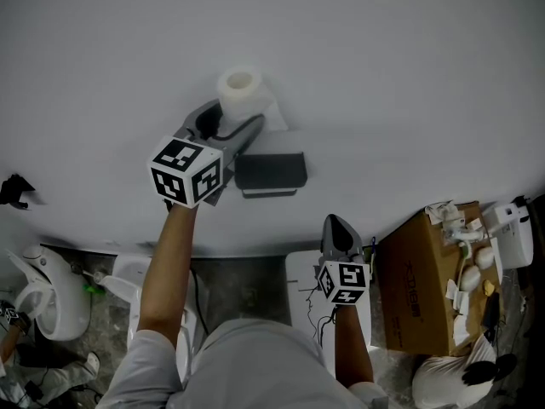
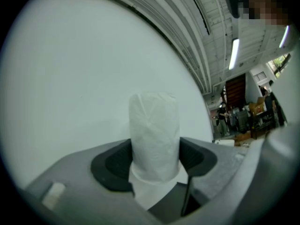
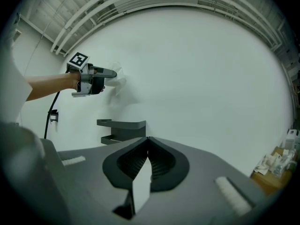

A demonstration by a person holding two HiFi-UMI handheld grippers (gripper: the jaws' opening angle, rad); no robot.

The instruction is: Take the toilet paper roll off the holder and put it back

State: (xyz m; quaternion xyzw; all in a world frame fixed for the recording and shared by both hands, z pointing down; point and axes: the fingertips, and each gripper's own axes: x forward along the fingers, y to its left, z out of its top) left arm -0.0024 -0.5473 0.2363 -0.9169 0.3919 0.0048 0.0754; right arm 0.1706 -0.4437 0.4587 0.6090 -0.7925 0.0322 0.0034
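The white toilet paper roll (image 1: 239,92) (image 2: 154,139) is off the wall, and my left gripper (image 1: 232,119) (image 2: 154,157) is shut on it, a dark pad on each side. A loose sheet hangs from the roll. The dark grey holder (image 1: 271,173) (image 3: 122,130) on the white wall is bare, just below and to the right of the roll. In the right gripper view the left gripper (image 3: 110,73) and the roll (image 3: 117,81) hover above the holder. My right gripper (image 1: 339,228) (image 3: 148,142) stays back from the wall, shut with nothing in it.
An open cardboard box (image 1: 421,284) with white fittings stands at the lower right. Toilets (image 1: 43,301) sit on the floor at the lower left, with a white unit (image 1: 302,279) below the right gripper. A small black hook (image 1: 13,190) is fixed to the wall at the left.
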